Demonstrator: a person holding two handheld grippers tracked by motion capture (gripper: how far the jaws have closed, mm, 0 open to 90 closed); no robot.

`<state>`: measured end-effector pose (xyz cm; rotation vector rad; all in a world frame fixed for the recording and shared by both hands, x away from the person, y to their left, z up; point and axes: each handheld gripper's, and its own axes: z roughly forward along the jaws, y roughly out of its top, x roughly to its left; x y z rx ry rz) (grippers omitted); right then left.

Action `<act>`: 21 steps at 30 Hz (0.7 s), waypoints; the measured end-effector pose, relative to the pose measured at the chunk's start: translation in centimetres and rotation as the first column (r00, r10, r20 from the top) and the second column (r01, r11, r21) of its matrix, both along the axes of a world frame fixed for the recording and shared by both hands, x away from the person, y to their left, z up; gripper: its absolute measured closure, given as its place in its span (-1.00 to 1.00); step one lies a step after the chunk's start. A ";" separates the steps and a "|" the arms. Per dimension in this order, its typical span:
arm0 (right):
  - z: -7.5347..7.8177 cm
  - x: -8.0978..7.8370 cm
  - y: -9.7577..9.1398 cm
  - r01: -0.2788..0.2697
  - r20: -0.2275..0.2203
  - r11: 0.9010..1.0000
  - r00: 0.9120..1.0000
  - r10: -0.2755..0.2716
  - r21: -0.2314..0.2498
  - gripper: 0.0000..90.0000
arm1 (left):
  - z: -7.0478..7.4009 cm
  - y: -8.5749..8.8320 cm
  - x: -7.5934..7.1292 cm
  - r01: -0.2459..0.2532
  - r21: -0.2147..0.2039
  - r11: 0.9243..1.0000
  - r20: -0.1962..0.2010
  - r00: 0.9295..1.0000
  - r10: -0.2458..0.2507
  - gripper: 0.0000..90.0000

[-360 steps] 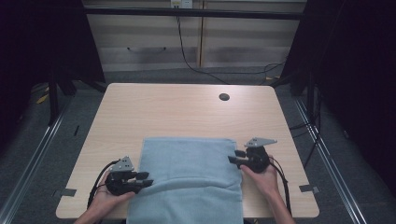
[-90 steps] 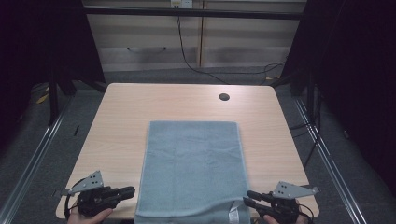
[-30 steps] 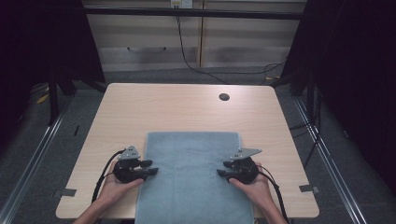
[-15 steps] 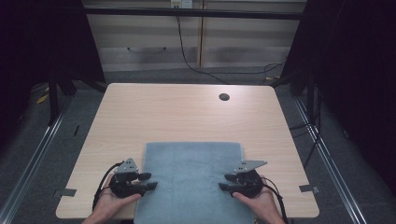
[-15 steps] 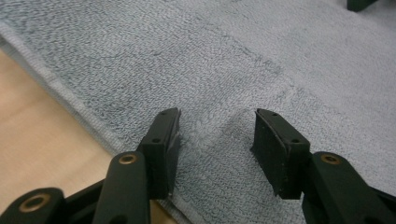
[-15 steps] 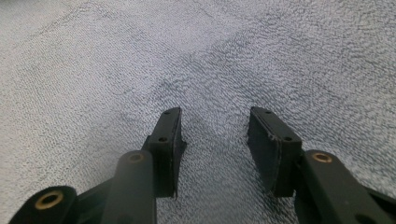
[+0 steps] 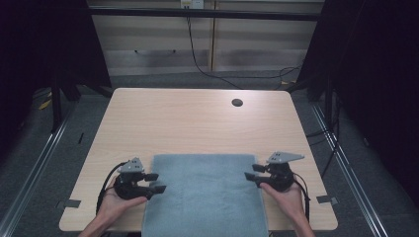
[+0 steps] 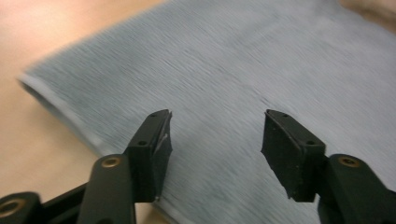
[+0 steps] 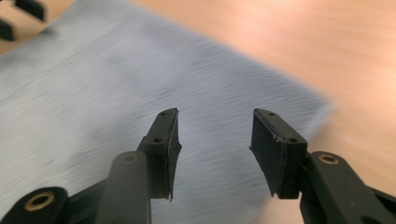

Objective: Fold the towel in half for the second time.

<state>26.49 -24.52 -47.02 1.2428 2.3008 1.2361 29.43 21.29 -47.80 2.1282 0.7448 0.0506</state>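
While your left gripper (image 7: 157, 182) is hanging with its jaws spread wide and nothing between them, its tips are sitting just over the left edge of the blue towel (image 7: 205, 192). Your right gripper (image 7: 250, 177) is gaping just as empty at the opposite edge. Between them, the towel is lying flat, draping off the wooden table (image 7: 188, 123) toward you.

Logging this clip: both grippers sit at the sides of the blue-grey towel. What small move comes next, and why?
Probably ease both in and close on the side edges. The left gripper and right gripper are open and empty, flanking the blue-grey terry towel, which lies flat on the light wooden table, hanging off its near edge.
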 end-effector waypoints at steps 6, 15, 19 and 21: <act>-1.1 4.7 -1.6 0.045 -0.006 0.999 0.999 -0.045 0.009 0.20 | -0.6 0.4 3.9 -0.084 0.000 0.996 -0.001 0.996 0.084 0.00; -2.8 7.2 -0.6 0.040 -0.045 0.999 0.998 -0.041 -0.013 0.18 | -0.3 0.1 7.2 -0.147 -0.047 0.988 -0.010 0.989 0.147 -0.02; -3.3 7.2 -0.6 0.034 -0.056 0.999 0.998 -0.035 -0.021 0.19 | -0.8 0.5 8.0 -0.169 -0.050 0.984 -0.024 0.985 0.168 -0.09; -3.3 7.2 -0.5 0.036 -0.047 0.999 0.998 -0.038 -0.025 0.21 | -1.2 0.5 8.3 -0.164 -0.025 0.986 -0.024 0.986 0.163 -0.12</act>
